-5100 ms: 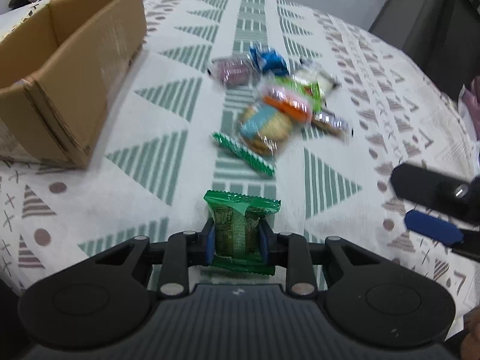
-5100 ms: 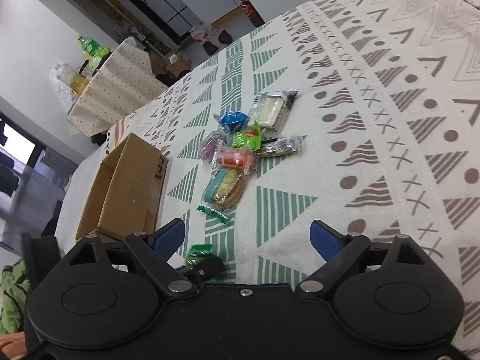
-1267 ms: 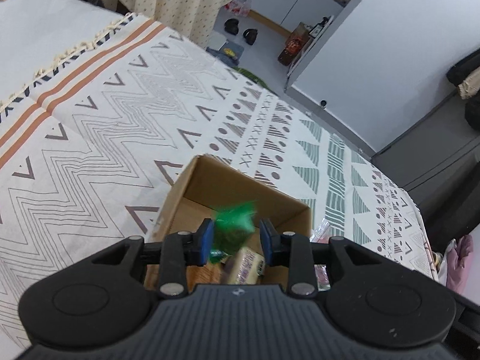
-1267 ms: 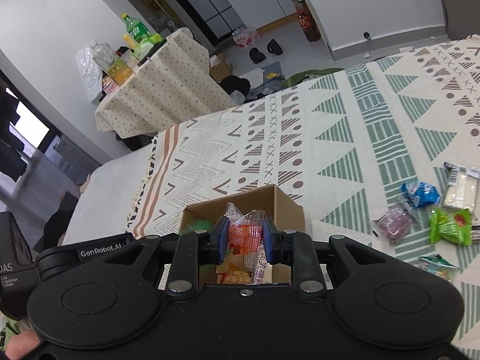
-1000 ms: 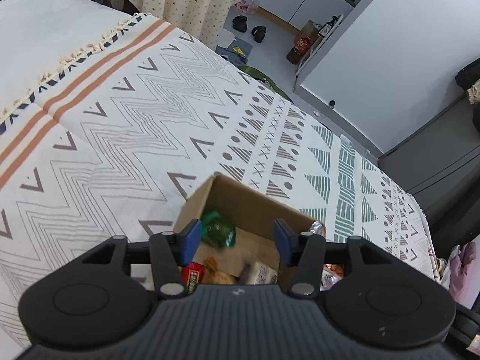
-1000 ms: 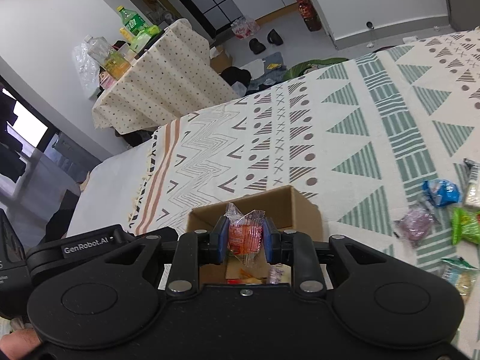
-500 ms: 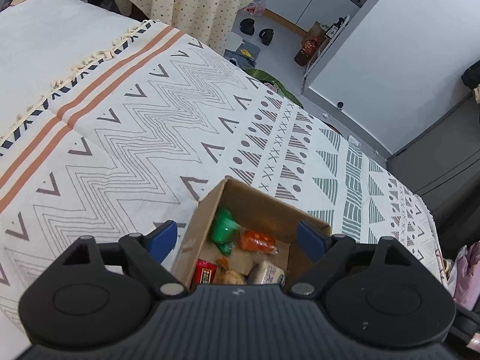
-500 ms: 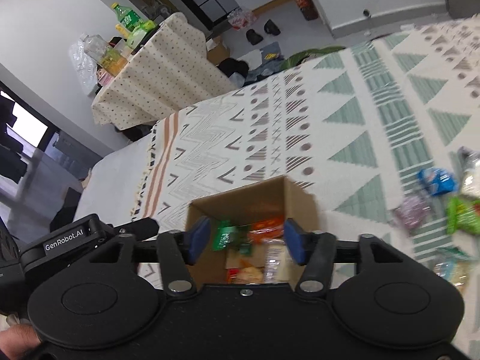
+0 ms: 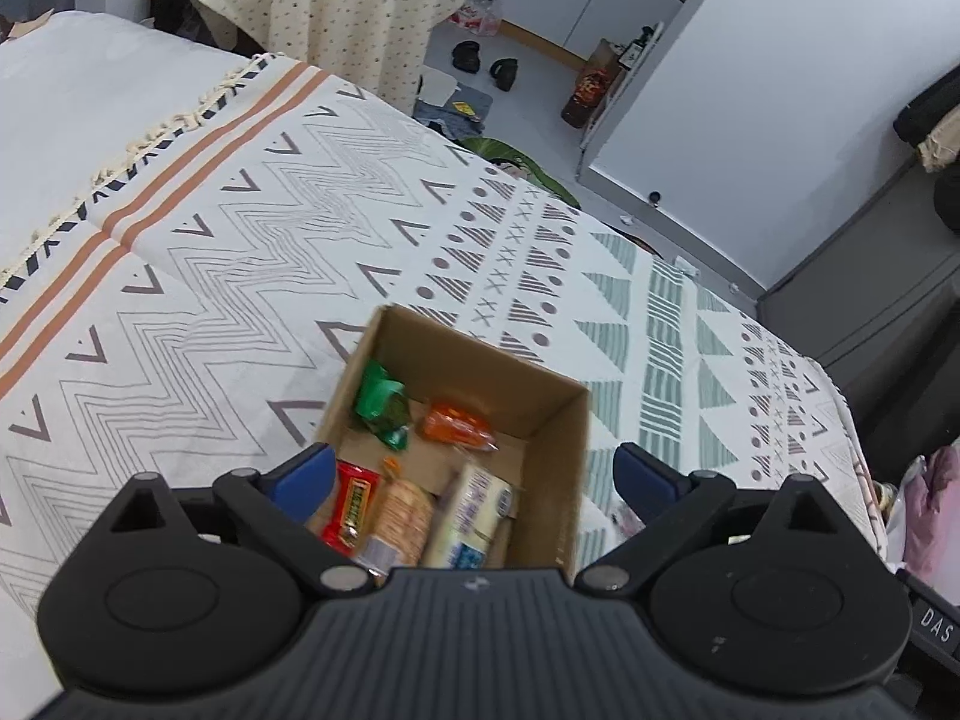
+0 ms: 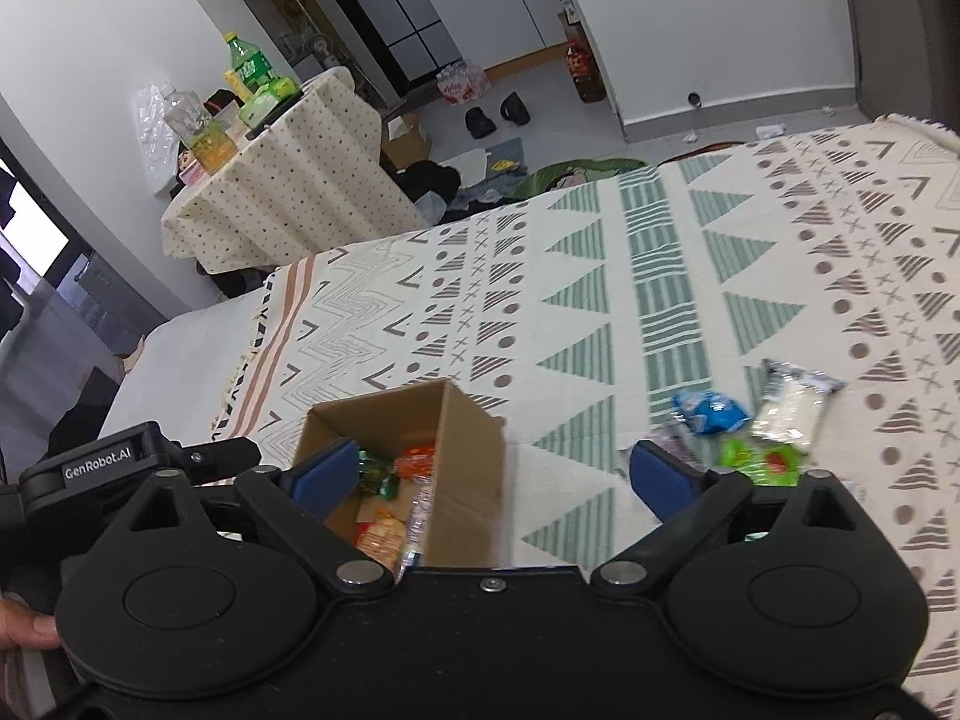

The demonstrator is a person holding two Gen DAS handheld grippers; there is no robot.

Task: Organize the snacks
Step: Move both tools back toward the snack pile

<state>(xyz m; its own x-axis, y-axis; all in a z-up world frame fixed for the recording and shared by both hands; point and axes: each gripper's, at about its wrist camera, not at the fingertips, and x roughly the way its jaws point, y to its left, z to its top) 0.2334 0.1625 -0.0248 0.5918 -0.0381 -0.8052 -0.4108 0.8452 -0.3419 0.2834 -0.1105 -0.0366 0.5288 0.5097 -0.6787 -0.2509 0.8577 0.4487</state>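
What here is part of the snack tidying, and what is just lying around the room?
Part of the job:
cardboard box
green packet and orange packet inside it
blue packet, white packet and lime packet on the blanket

Just lying about:
green bottle
shoes

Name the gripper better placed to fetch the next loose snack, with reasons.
Right, probably. Both grippers are open over the box, but the right gripper already faces the loose snacks on the blanket; the left gripper sees only the box.
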